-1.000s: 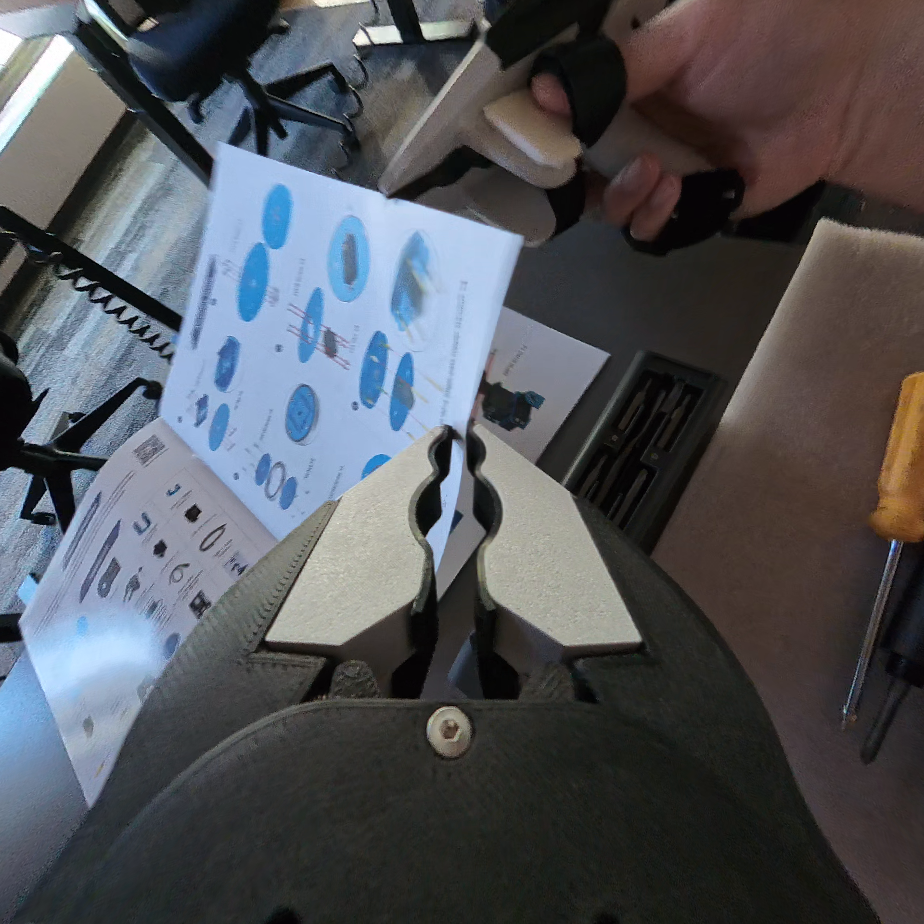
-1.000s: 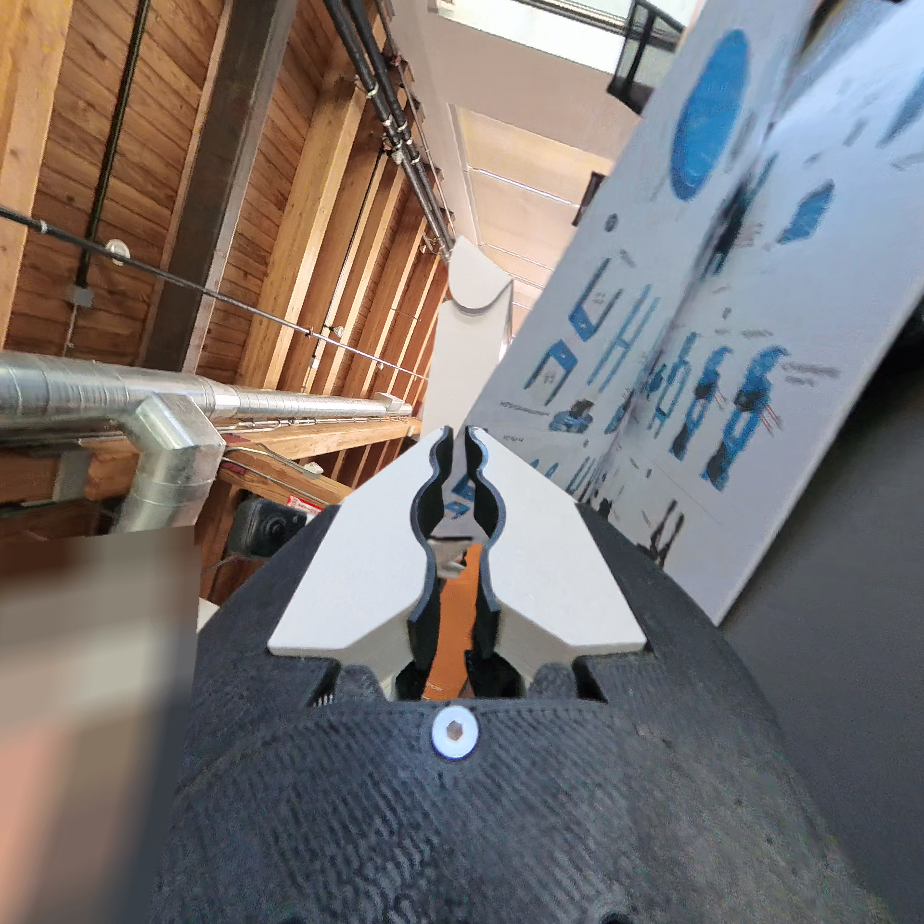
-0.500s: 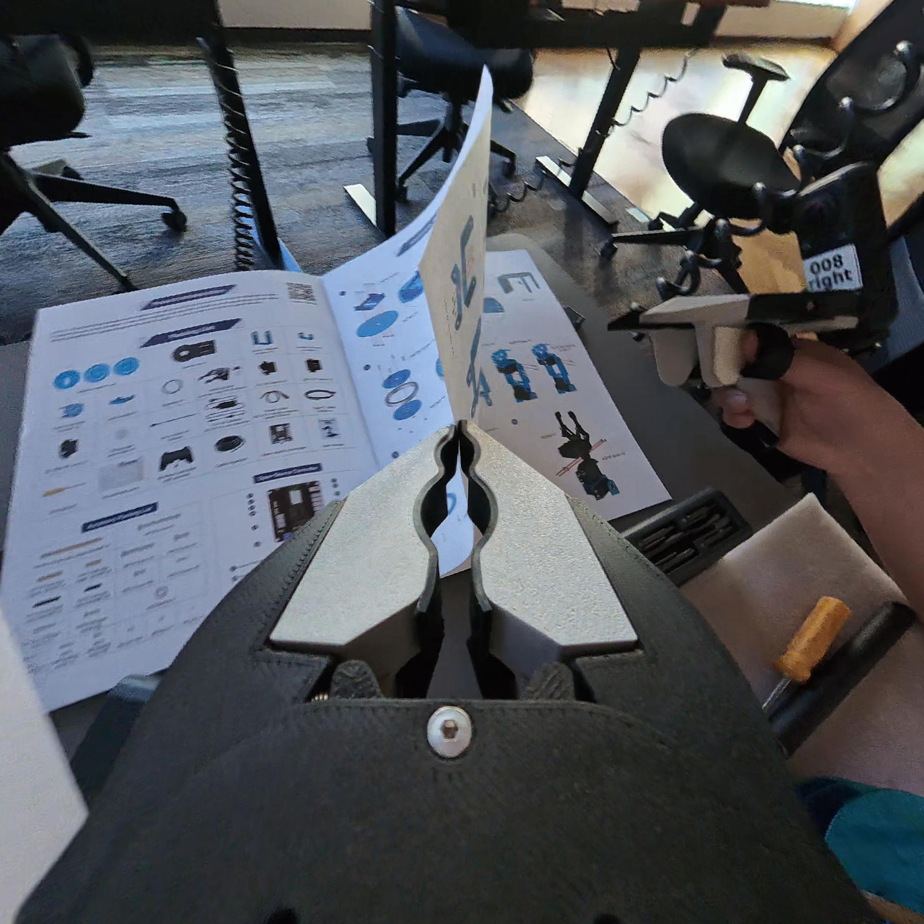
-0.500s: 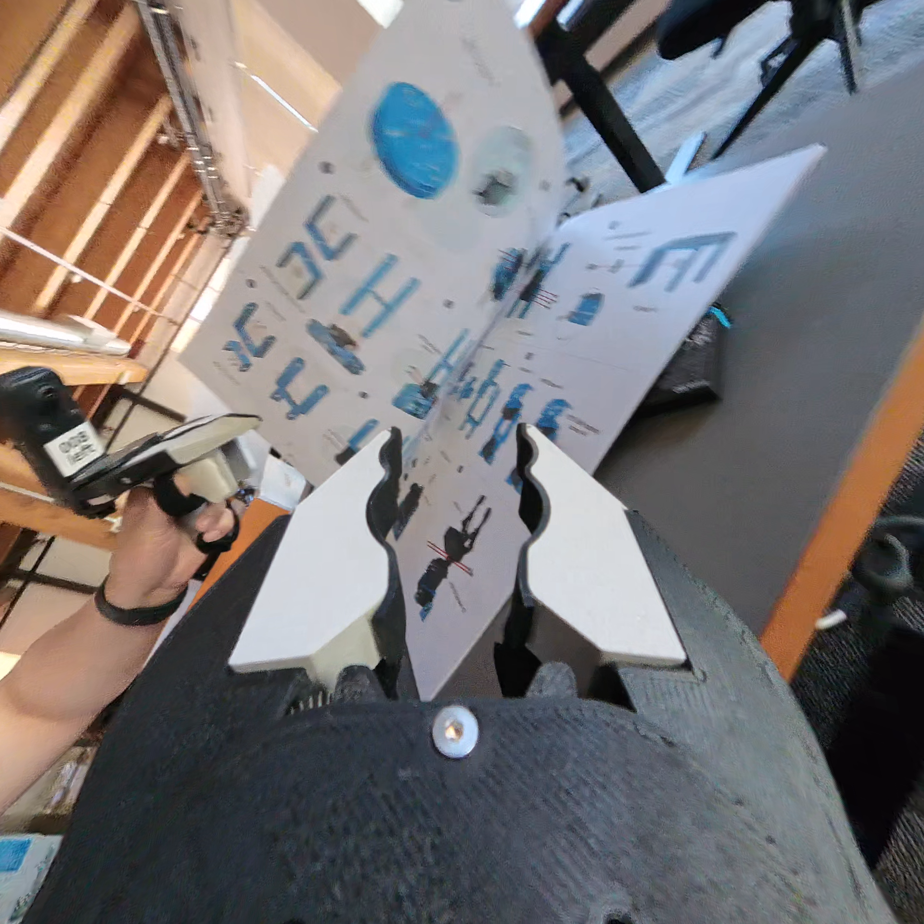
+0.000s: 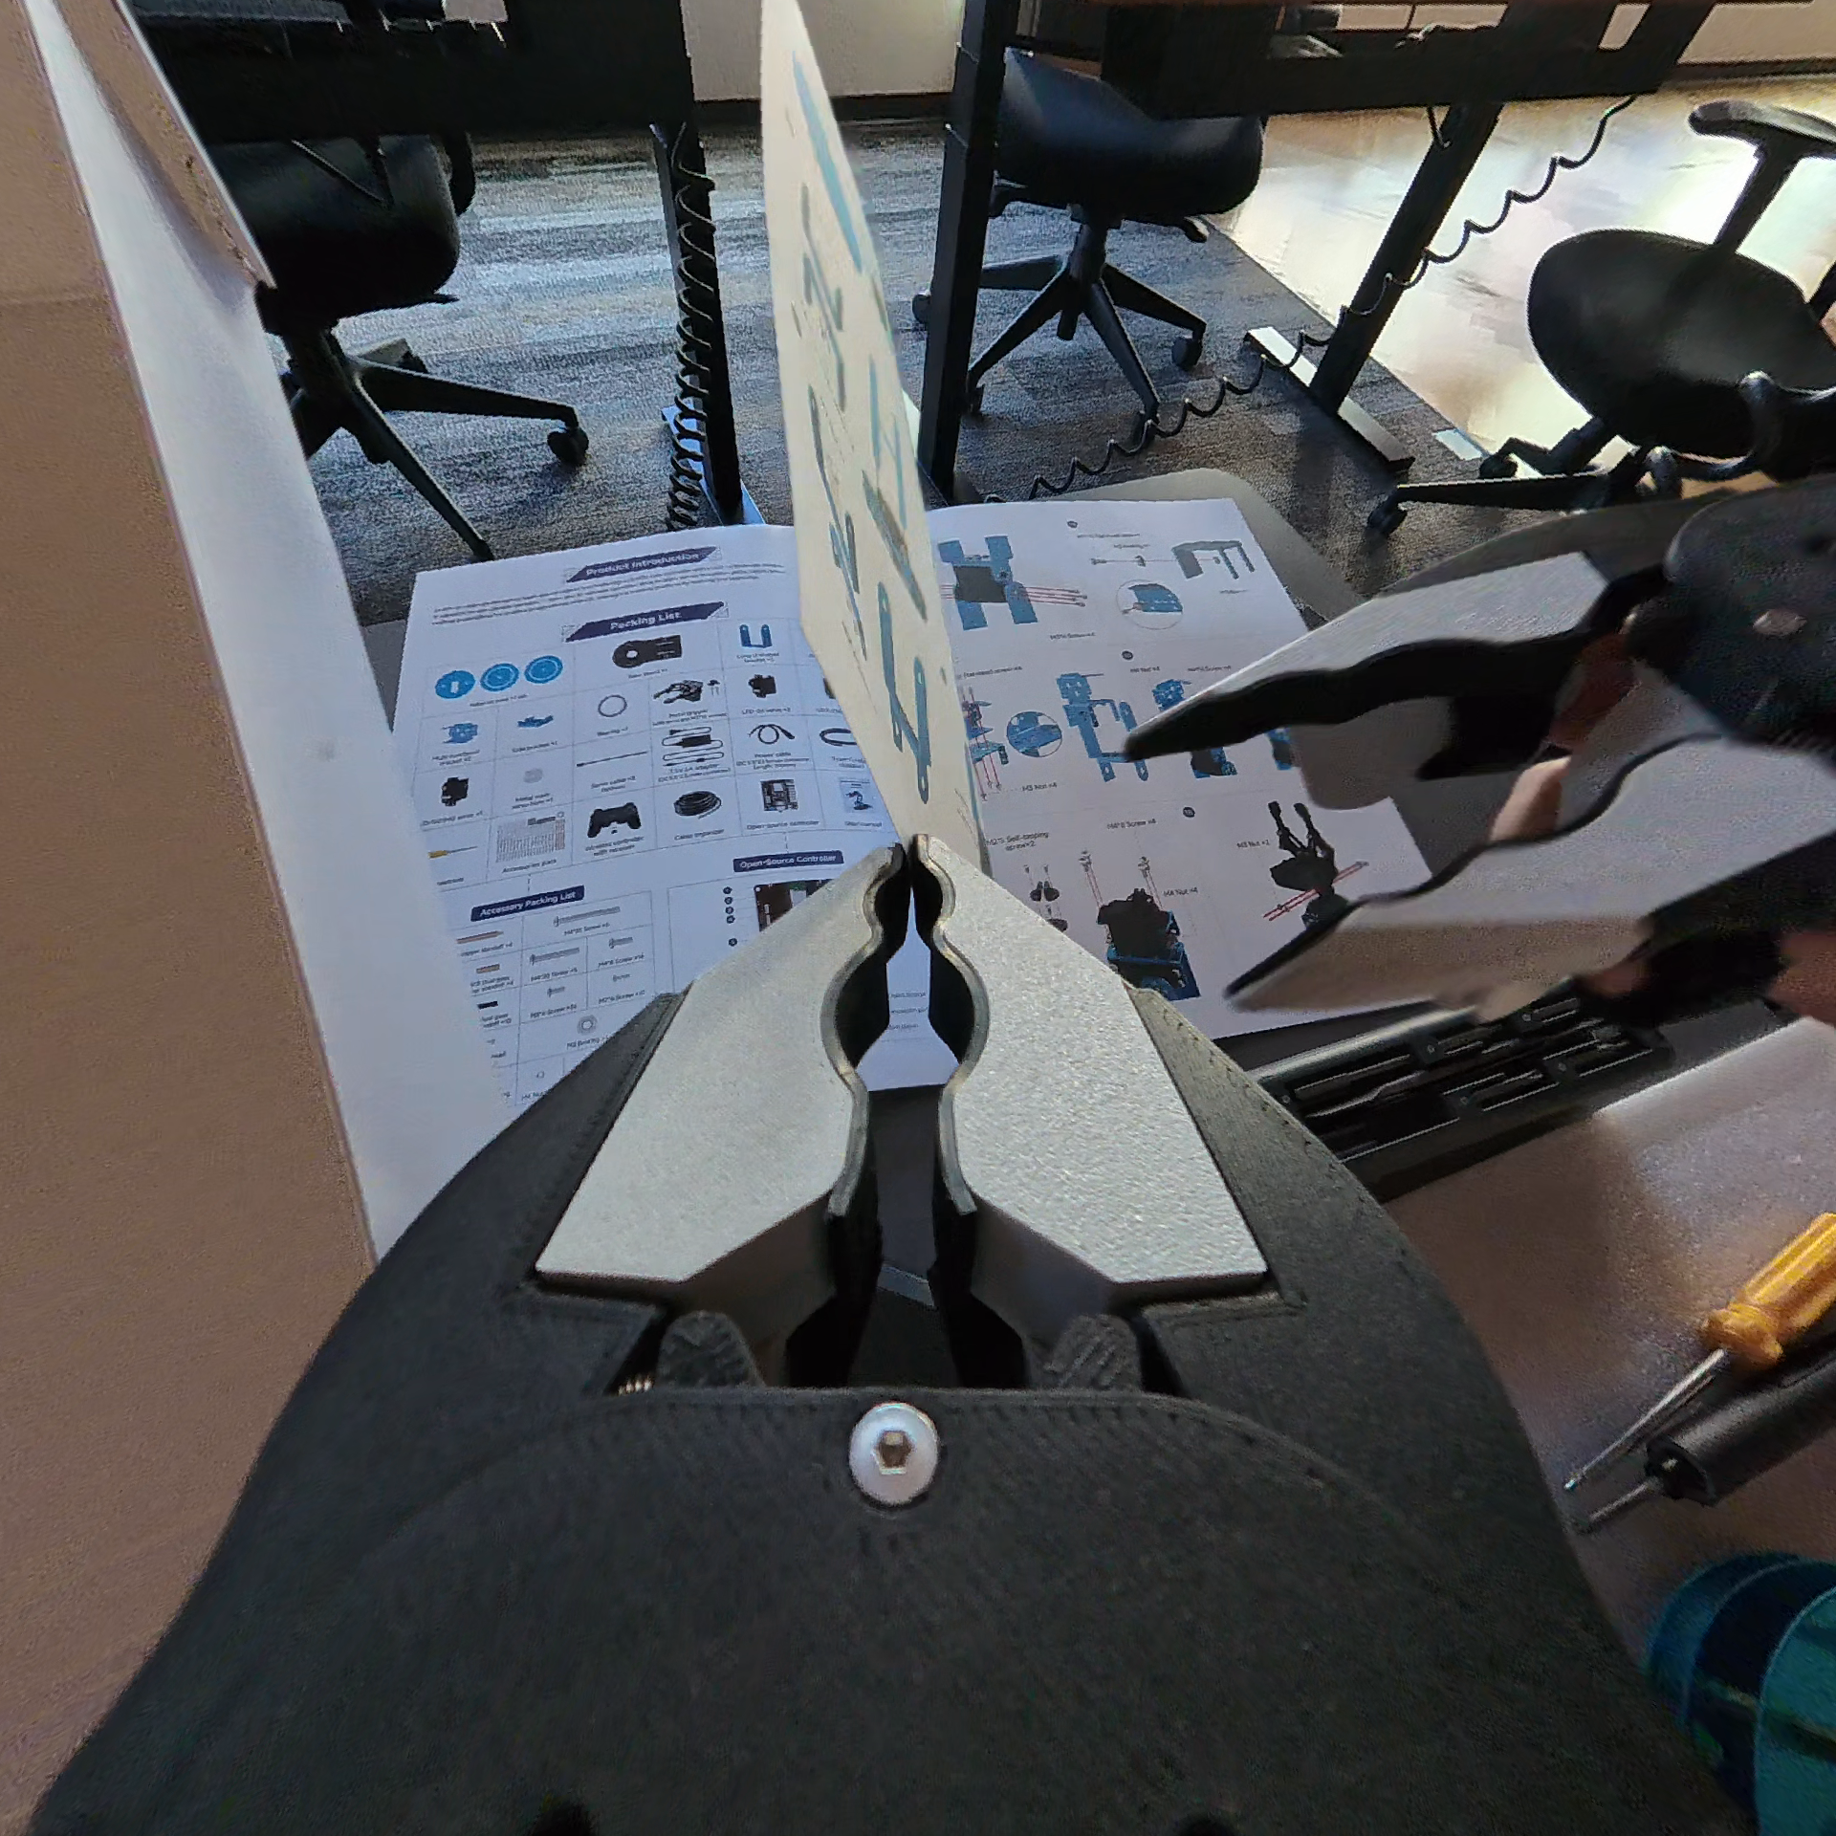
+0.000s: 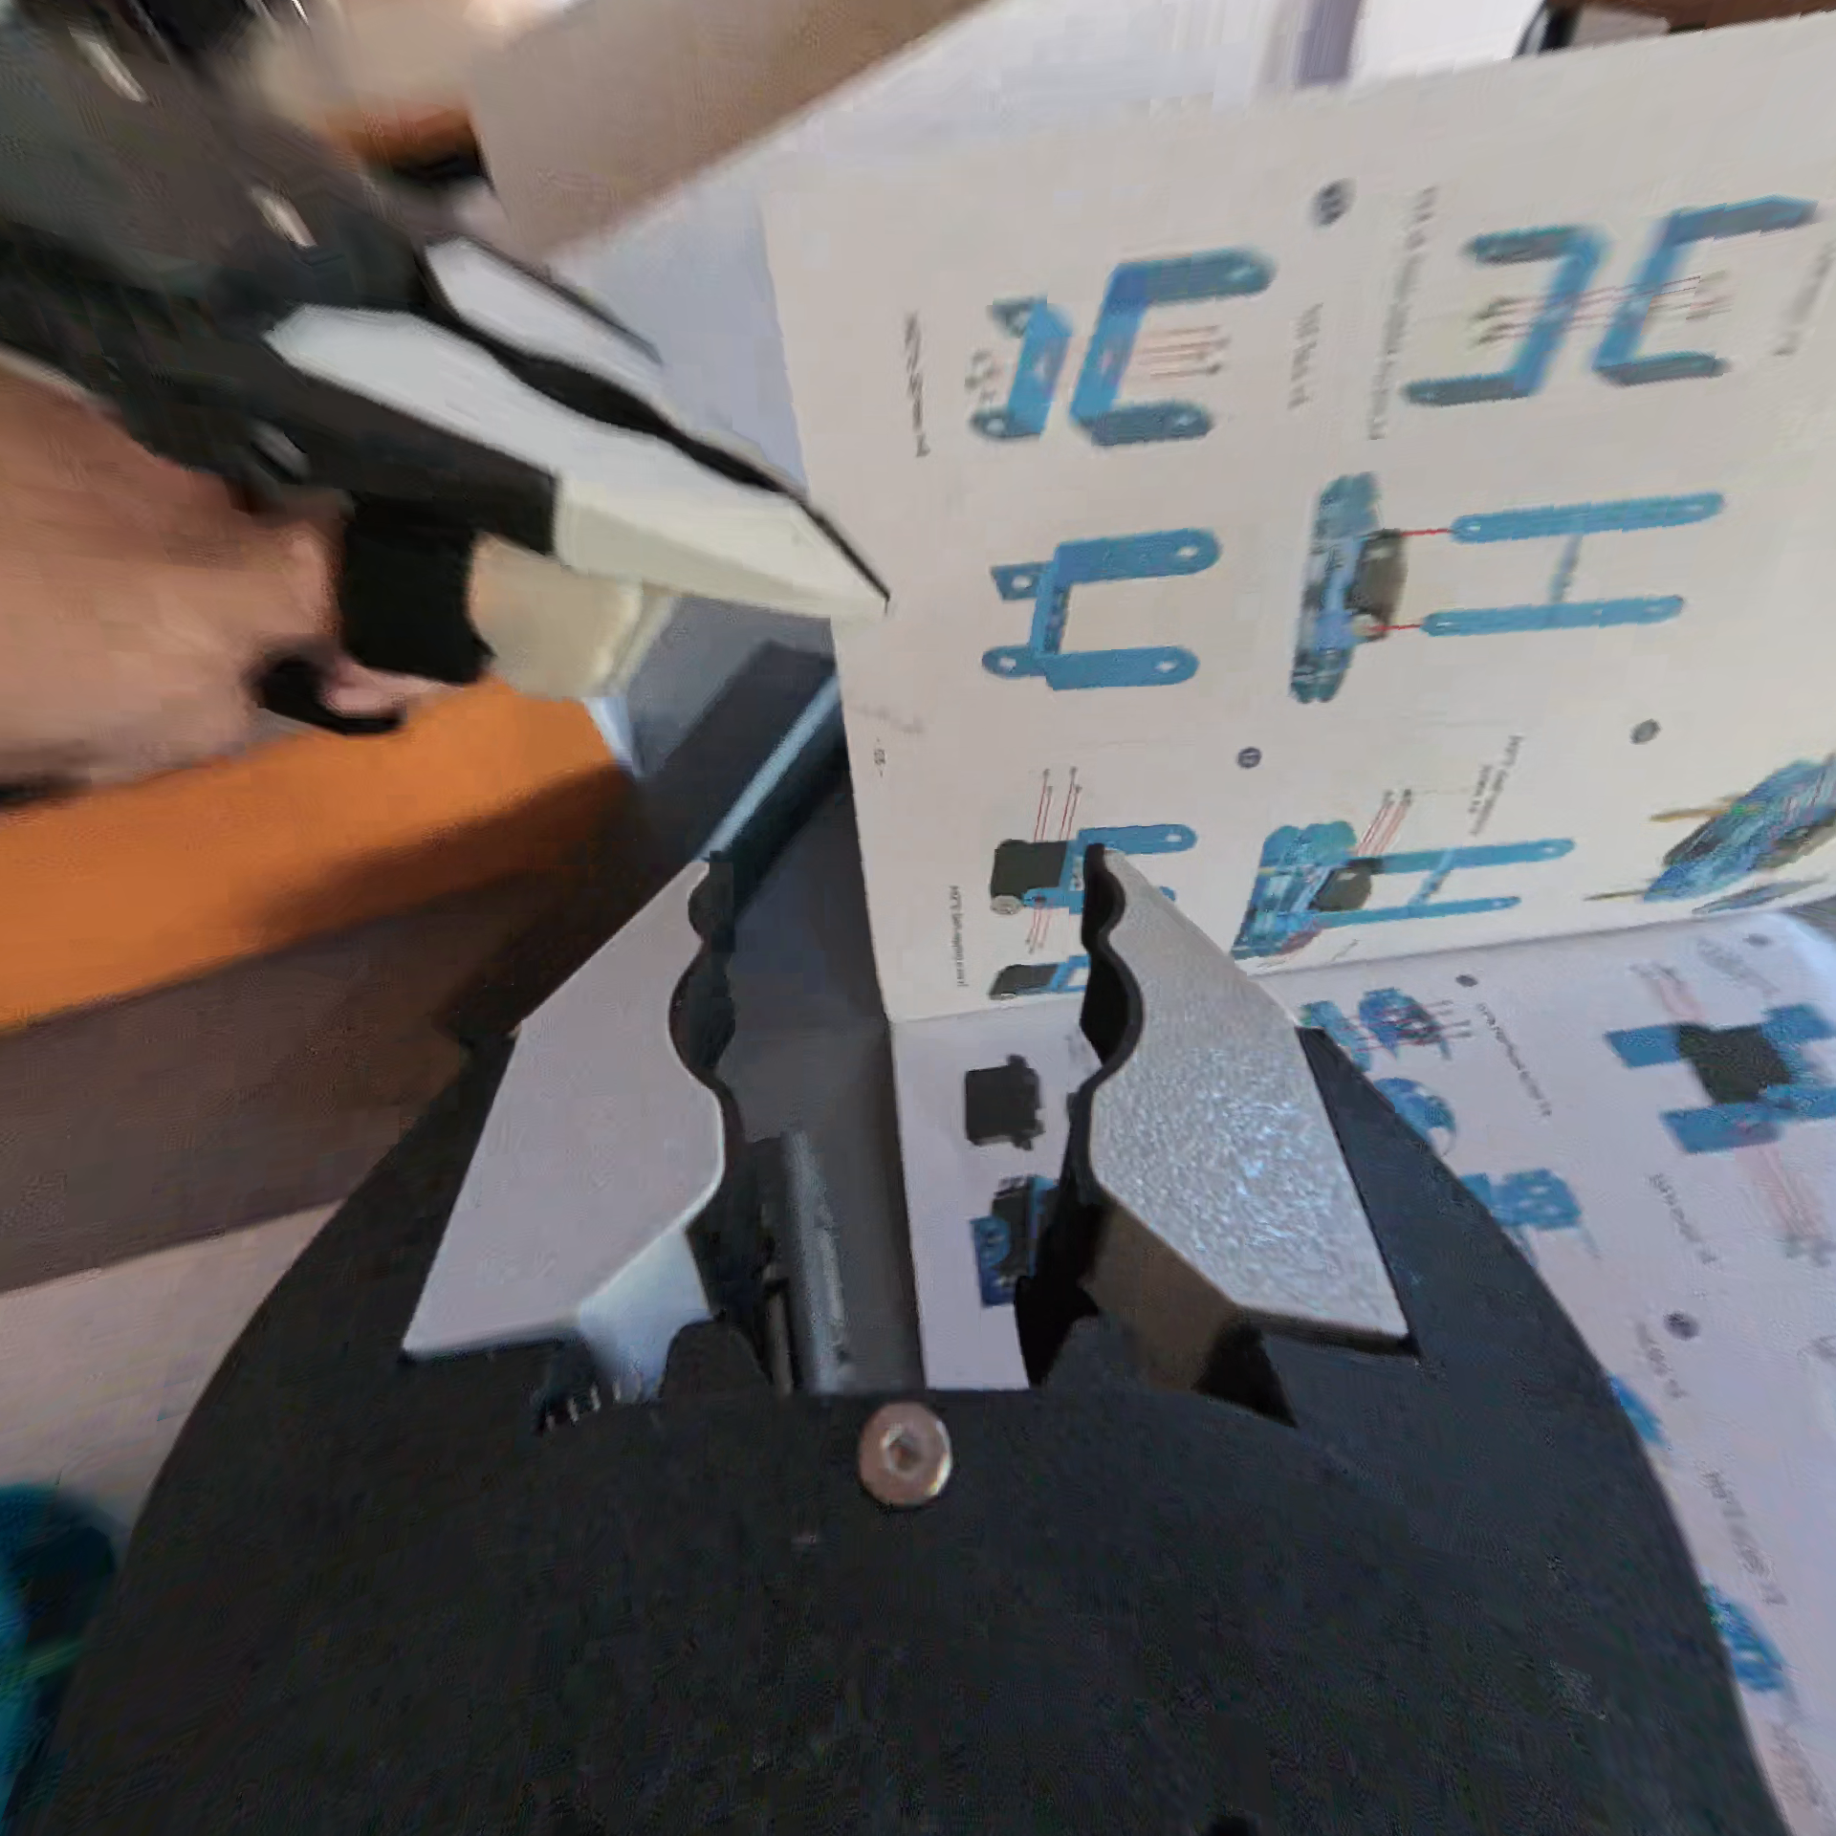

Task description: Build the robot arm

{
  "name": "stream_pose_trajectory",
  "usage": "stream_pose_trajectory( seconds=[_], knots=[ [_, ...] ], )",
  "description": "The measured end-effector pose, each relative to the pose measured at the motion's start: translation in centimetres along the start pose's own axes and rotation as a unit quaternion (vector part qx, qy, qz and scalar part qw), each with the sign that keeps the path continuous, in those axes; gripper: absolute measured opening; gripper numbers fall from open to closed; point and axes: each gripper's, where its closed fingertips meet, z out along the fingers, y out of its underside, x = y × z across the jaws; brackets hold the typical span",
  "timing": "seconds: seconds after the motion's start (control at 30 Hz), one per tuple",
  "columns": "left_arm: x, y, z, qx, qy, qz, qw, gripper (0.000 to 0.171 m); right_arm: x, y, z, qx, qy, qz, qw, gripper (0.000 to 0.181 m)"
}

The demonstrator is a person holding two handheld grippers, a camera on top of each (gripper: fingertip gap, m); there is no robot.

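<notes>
My left tool [image 5: 912,844] is clenched, its tips pinching the lower edge of one raised page [image 5: 854,556] of an instruction booklet [image 5: 636,755]. That page stands upright, edge-on in the left wrist view, between the two flat halves of the open booklet.

The left wrist view alone shows, from left to right: a pale cardboard panel [image 5: 149,695] close along the left side; the booklet lying open on the grey counter [image 5: 1282,517], its left page a grid of small part pictures; the raised page; the right page with blue assembly drawings; my right tool [image 5: 1182,864] hanging released over that right page; and office chairs [image 5: 1073,189] on carpet beyond the counter.

Near the right edge of that view a black tray [image 5: 1470,1073] lies just beside the booklet, its slots holding small dark tool bits. Nearer to me, an orange-handled screwdriver [image 5: 1778,1292] lies on a pale foam pad [image 5: 1550,1242], touching a black-handled tool [image 5: 1729,1441].

The right wrist view, much blurred, shows what the other hides: the printed face of the raised page [image 6: 1341,556], white with blue bracket drawings. It also shows my left tool [image 6: 874,606] meeting the page's left edge, and an orange counter edge [image 6: 298,825] below it. My right tool [image 6: 899,874] is released, its fingers well apart, straddling the fold where the raised page meets the flat one [image 6: 1590,1192]
</notes>
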Motion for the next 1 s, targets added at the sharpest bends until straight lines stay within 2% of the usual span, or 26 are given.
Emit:
stream_pose_trajectory(
  seconds=[0.1,0.27,0.4,0.5,0.6,0.73,0.83,0.93,1.0],
  knots=[
    [-0.3,0.0,-0.2,-0.002,-0.003,0.0,1.0,0.0,-0.2,0.5,2.8,-0.025,0.052,-0.082,0.995,0.068],
    [-0.6,0.3,-0.5,-0.01,-0.012,0.006,1.0,0.0,1.3,1.1,5.1,-0.032,0.125,-0.082,0.988,0.055],
    [-0.7,0.5,-0.7,-0.018,-0.016,0.002,1.0,0.0,0.6,1.1,6.6,-0.042,0.128,-0.094,0.987,0.044],
    [0.0,0.1,-1.9,-0.015,-0.009,0.011,1.0,0.006,0.1,1.9,7.5,-0.081,0.133,-0.138,0.978,0.035],
    [0.7,-0.8,-4.3,0.007,-0.001,0.013,1.0,0.013,-0.2,3.5,8.5,-0.13,0.125,-0.159,0.971,0.032],
    [1.3,-1.4,-8.5,0.019,0.03,-0.017,0.999,0.014,-0.2,5.7,9.4,-0.199,0.106,-0.156,0.962,0.032],
    [1.1,-1.3,-12.1,0.018,0.049,-0.038,0.998,0.015,-0.9,7.0,10.0,-0.245,0.061,-0.125,0.96,0.043],
    [0.0,-1.5,-16.6,0.046,0.044,-0.053,0.997,0.016,-2.0,7.0,10.6,-0.253,0.005,-0.081,0.964,0.05],
    [-1.0,-1.0,-19.7,0.057,0.033,-0.058,0.996,0.017,-1.8,6.6,10.6,-0.247,-0.012,-0.045,0.968,0.049]
  ],
)
